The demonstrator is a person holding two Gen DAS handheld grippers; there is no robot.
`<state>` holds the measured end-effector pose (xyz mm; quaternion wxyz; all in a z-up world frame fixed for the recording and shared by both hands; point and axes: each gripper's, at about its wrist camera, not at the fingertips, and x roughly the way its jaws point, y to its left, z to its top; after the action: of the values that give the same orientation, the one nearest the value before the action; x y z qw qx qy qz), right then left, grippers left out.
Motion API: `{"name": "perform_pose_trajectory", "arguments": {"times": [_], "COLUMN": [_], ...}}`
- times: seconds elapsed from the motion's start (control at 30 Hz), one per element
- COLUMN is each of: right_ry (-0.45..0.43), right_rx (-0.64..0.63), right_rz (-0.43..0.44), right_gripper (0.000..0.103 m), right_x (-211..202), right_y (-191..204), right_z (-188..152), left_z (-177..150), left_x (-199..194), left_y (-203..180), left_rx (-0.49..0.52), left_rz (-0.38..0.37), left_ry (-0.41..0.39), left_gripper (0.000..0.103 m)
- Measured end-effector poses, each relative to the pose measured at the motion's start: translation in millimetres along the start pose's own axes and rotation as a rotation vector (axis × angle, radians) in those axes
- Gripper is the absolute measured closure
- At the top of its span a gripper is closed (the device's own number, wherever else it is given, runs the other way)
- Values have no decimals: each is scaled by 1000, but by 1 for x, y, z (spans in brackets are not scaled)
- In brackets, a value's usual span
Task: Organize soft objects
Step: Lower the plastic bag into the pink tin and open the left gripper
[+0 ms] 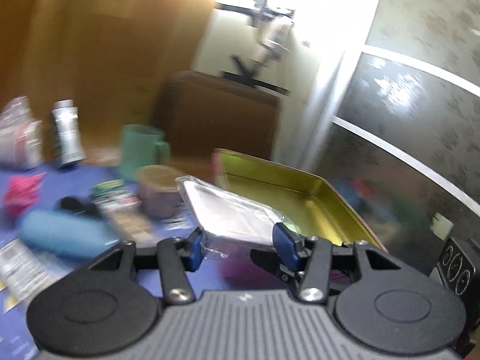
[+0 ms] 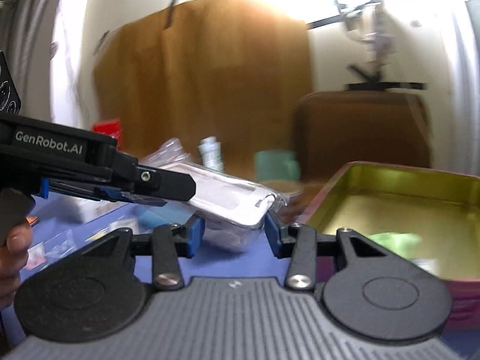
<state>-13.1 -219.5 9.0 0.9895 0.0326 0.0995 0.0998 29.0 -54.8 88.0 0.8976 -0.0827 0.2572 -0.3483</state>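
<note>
My left gripper is shut on a clear phone case in a plastic sleeve and holds it in the air, left of the open tin box with a gold inside. In the right wrist view the left gripper comes in from the left with the phone case sticking out toward the tin box. My right gripper is open and empty, just below and in front of the case. A green soft item lies in the tin.
On the blue table cover lie a blue roll, a pink soft item, a black item, packets, a small tub, a green mug and a silver bottle. A brown cabinet stands behind.
</note>
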Motion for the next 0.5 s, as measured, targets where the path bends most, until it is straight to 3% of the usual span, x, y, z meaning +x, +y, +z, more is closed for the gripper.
{"name": "perform_pose_trajectory", "arguments": {"times": [0.23,0.37,0.43,0.5], "right_ry": [7,46,53,43], "right_rx": [78,96,98,101], "right_rz": [-187,-279,-331,-382], "right_gripper": [56,53,30,23], "right_x": [-36,-45,-48,-52], "right_y": [-83,-122,-135,-146], "right_z": [-2,-7,-9,-12], "left_z": [10,9,8,9], "left_x": [91,137,152,160], "left_y": [-69,-100,-110,-115], "left_rx": [66,99,120,133], "left_rz": [-128,-133,-106,-85], "left_ry": [110,168,181,182], "left_gripper": [55,51,43,41]}}
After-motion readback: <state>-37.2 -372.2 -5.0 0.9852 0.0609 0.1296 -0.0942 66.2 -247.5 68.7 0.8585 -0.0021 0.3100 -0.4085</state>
